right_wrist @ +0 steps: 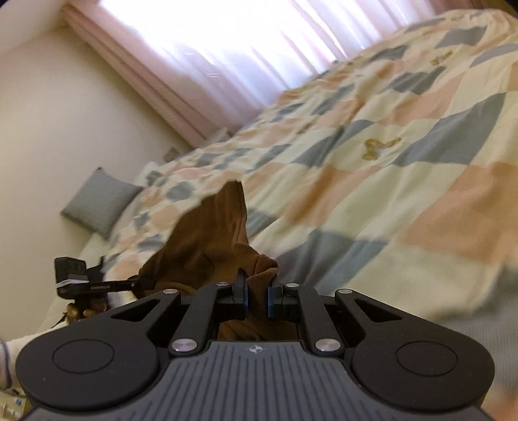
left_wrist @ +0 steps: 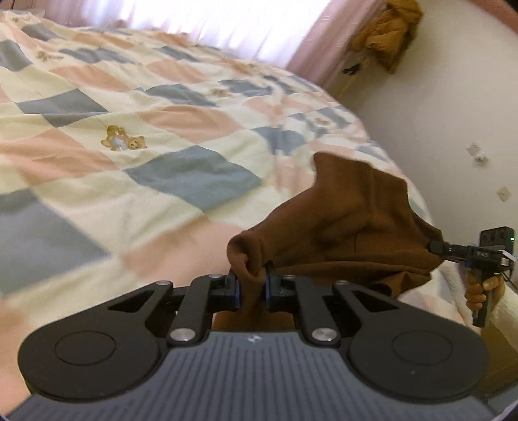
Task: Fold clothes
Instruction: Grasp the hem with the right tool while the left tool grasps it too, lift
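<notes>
The brown garment (left_wrist: 349, 226) is held clear of the patchwork quilt (left_wrist: 129, 107), stretched between the two claws along its long axis. The left gripper (left_wrist: 252, 286) is clamped on one bunched corner. The right gripper (right_wrist: 257, 296) is clamped on the opposite corner. Both are tilted downward, side by side, neither nearer the bed. A free corner stands up beyond the span.

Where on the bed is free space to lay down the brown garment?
The checked quilt lies bare between the curtain and both grippers. It is crowded only near the edge, where the brown garment hangs between them.
</notes>
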Demonstrator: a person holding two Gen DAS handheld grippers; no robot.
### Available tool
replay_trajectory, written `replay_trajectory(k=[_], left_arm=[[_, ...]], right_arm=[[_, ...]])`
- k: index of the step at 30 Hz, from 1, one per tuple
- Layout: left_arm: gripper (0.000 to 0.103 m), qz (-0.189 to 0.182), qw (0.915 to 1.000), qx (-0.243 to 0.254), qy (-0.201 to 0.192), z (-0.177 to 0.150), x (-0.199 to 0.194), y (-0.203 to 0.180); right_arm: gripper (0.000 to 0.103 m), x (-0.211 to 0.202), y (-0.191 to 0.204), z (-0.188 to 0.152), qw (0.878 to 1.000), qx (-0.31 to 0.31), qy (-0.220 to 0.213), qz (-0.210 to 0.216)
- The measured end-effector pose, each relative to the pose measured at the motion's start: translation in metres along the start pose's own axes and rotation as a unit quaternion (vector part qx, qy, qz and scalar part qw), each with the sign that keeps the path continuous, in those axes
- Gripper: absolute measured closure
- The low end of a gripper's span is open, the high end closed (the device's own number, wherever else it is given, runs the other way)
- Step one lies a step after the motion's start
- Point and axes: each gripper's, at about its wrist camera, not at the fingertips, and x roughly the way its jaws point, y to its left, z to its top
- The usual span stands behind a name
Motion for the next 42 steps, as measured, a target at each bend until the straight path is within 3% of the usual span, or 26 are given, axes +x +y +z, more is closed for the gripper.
replay_trajectory(k=[4, 9, 13, 15, 16, 18, 20, 21, 22, 24, 26, 29, 31, 35, 37, 39, 40, 41, 42], left_arm=[[0.093, -0.015, 0.9986, 0.043, 0.028, -0.062, -0.059, -0.031], [0.093, -0.008, 0.9873, 0.091, 0.130, -0.171, -0.085, -0.051], [0.092, 0.032, 0.9772, 0.108, 0.180, -0.233, -0.082, -0.050], [0.093, 0.053, 0.9771, 0.102, 0.179, -0.243, -0.085, -0.048], [0.093, 0.061, 0.9777, 0.104, 0.172, -0.243, -0.091, -0.050], [0.081, 0.079, 0.9780, 0.112, 0.157, -0.242, -0.101, -0.058], [0.069, 0.090, 0.9775, 0.130, 0.140, -0.240, -0.113, -0.072], [0.059, 0.078, 0.9809, 0.115, 0.136, -0.239, -0.118, -0.075], [0.055, 0.065, 0.9849, 0.091, 0.132, -0.238, -0.121, -0.077], [0.052, 0.050, 0.9903, 0.031, 0.126, -0.236, -0.118, -0.074], [0.052, 0.049, 0.9913, -0.032, 0.118, -0.235, -0.109, -0.066], [0.052, 0.049, 0.9840, -0.137, 0.103, -0.245, -0.099, -0.049], [0.052, 0.052, 0.9760, -0.190, 0.092, -0.253, -0.096, -0.041], [0.056, 0.055, 0.9611, -0.260, 0.074, -0.264, -0.098, -0.033], [0.064, 0.056, 0.9557, -0.280, 0.070, -0.267, -0.096, -0.033], [0.094, 0.065, 0.9556, -0.277, 0.076, -0.267, -0.093, -0.035], [0.094, 0.066, 0.9572, -0.272, 0.075, -0.267, -0.095, -0.038], [0.095, 0.066, 0.9589, -0.266, 0.073, -0.266, -0.097, -0.041], [0.095, 0.067, 0.9612, -0.258, 0.072, -0.264, -0.100, -0.045]], right_arm=[[0.092, -0.060, 0.039, -0.052, 1.000, -0.005, 0.023, -0.008], [0.092, -0.109, 0.070, -0.145, 0.994, 0.011, 0.092, -0.054], [0.092, -0.121, 0.077, -0.222, 0.982, 0.030, 0.153, -0.102], [0.091, -0.123, 0.080, -0.238, 0.981, 0.022, 0.149, -0.122], [0.089, -0.124, 0.083, -0.243, 0.981, 0.015, 0.141, -0.129], [0.075, -0.125, 0.094, -0.241, 0.981, -0.014, 0.136, -0.136], [0.052, -0.124, 0.106, -0.239, 0.978, -0.052, 0.143, -0.141], [0.048, -0.124, 0.112, -0.238, 0.976, -0.071, 0.147, -0.143], [0.045, -0.123, 0.118, -0.237, 0.974, -0.090, 0.150, -0.146], [0.044, -0.128, 0.120, -0.239, 0.974, -0.089, 0.149, -0.148], [0.044, -0.138, 0.111, -0.239, 0.979, -0.042, 0.132, -0.149], [0.044, -0.146, 0.087, -0.247, 0.983, 0.060, 0.102, -0.138], [0.045, -0.148, 0.076, -0.252, 0.980, 0.111, 0.088, -0.139], [0.044, -0.154, 0.059, -0.260, 0.971, 0.196, 0.046, -0.133], [0.045, -0.151, 0.051, -0.263, 0.965, 0.229, 0.028, -0.125], [0.058, -0.146, 0.045, -0.264, 0.962, 0.240, 0.025, -0.127], [0.080, -0.143, 0.045, -0.264, 0.964, 0.231, 0.030, -0.130], [0.093, -0.142, 0.047, -0.262, 0.967, 0.215, 0.036, -0.130], [0.093, -0.144, 0.050, -0.260, 0.971, 0.198, 0.037, -0.130]])
